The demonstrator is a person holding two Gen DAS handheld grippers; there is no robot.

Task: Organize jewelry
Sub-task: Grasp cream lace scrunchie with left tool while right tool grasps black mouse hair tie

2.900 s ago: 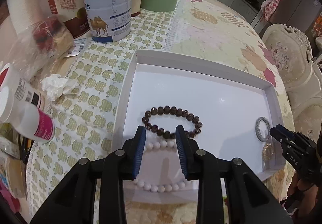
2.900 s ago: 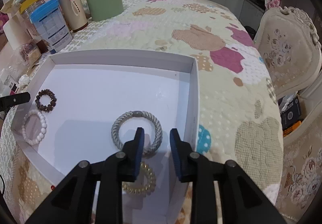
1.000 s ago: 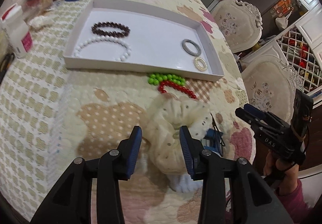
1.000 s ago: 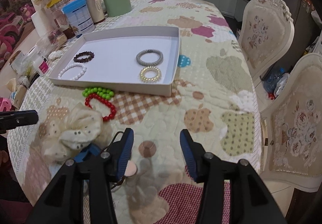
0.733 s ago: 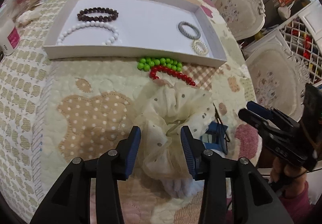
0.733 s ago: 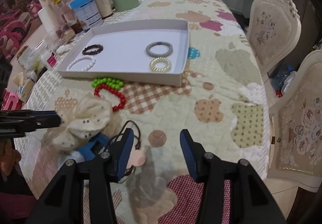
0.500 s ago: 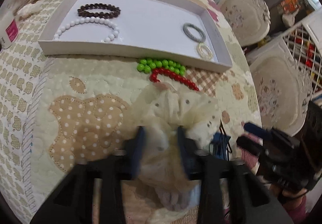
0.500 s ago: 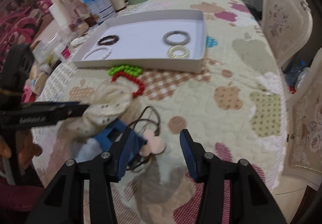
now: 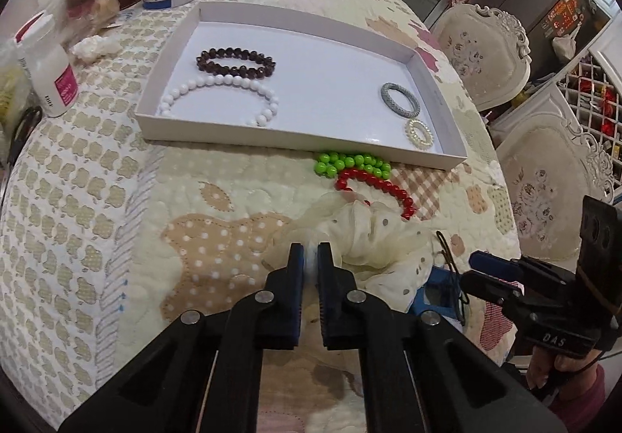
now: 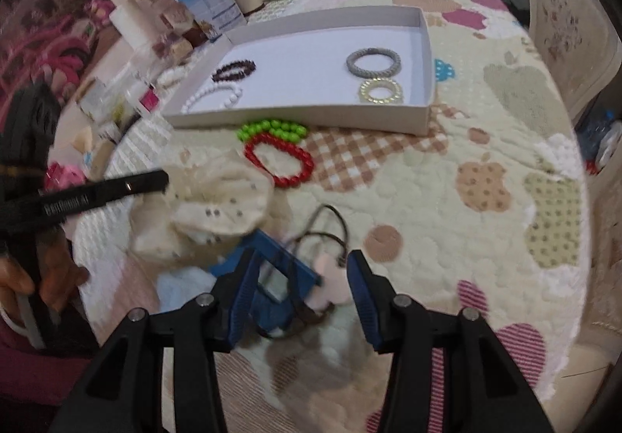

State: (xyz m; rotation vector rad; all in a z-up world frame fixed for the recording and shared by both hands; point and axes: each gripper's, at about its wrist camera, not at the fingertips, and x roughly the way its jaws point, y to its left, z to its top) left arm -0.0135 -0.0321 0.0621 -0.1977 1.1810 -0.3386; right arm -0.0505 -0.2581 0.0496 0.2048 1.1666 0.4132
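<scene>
A: Left hand-held gripper [image 9: 310, 253] is clamped on the cream scrunchie [image 9: 369, 234]; right hand-held gripper [image 10: 299, 277], jaws closing, straddles the black cord [image 10: 322, 231].

B: Beyond, green beads [image 9: 350, 163] and red beads [image 9: 377, 186] wait outside the tray [image 9: 272, 135]; four pieces are inside.

Bottles [image 10: 210, 5] crowd the surface [image 10: 447, 199] behind the tray [image 10: 303, 118]; bead bracelets [image 10: 278, 149] line its near wall; the right side lies open.

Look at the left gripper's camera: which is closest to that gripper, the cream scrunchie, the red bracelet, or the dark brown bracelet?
1. Cream scrunchie, pinched in the left gripper.
2. Red bead bracelet, just beyond, before the tray.
3. Dark brown bead bracelet, inside the white tray, far left.
</scene>
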